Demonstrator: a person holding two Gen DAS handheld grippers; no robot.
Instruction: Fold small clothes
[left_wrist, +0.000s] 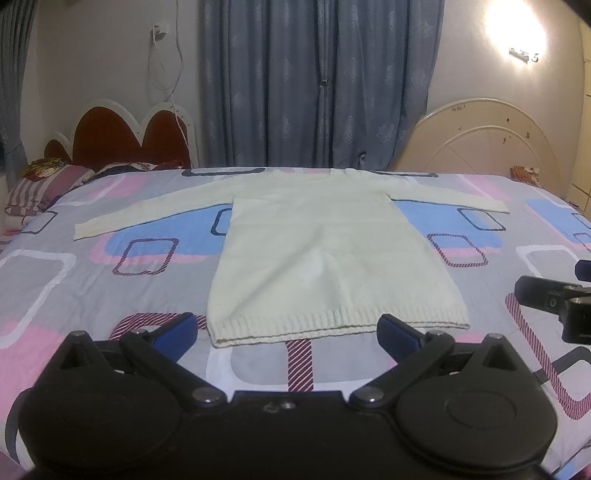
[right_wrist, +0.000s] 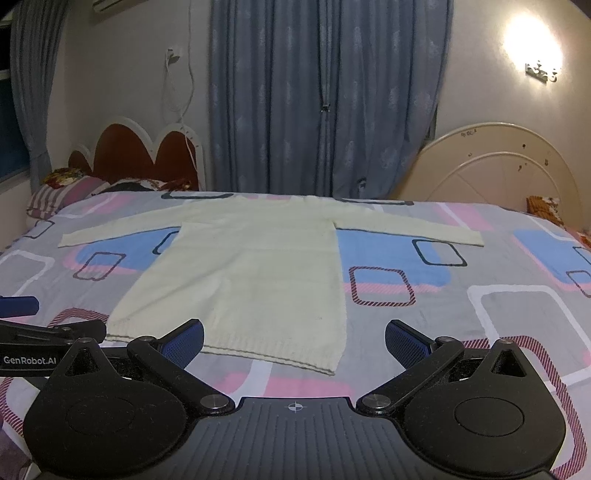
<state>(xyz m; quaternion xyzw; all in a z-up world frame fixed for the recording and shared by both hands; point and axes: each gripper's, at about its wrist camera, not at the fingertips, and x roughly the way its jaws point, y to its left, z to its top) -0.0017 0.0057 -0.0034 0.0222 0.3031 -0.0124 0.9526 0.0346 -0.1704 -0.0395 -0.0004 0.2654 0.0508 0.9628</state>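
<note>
- Right, the cream knit sweater (left_wrist: 332, 254) lies flat on the bed (left_wrist: 55, 280), face down or face up I cannot tell, both sleeves stretched straight out to the sides.
- Its ribbed hem (left_wrist: 332, 326) is the nearest edge, lying just ahead of the left gripper (left_wrist: 286, 328), whose blue-padded fingers (left_wrist: 177, 328) are spread wide with nothing between them.
- Over on the other side, the right gripper (right_wrist: 293, 338) hangs spread wide too, holding nothing, with the hem's right corner (right_wrist: 328, 369) just ahead, between its fingers and nearer the right one.
- My read on the fabric: soft, light, a loose knit that will sag and stretch wherever it hangs unsupported, and it should grip the patterned bedcover rather than slide on it.
- Nothing fragile here, but a thin pinch of knit could pull a stitch, so a full bite of cloth looks wiser.
- Best holds, I'd say: the thick ribbed hem corners, one for each gripper, or a cuff, the left sleeve end (left_wrist: 83, 230) well beyond the left fingers and the right sleeve end (right_wrist: 476, 240) well beyond the right ones.
- Both layers want catching together, or the body will open up when lifted.
</note>
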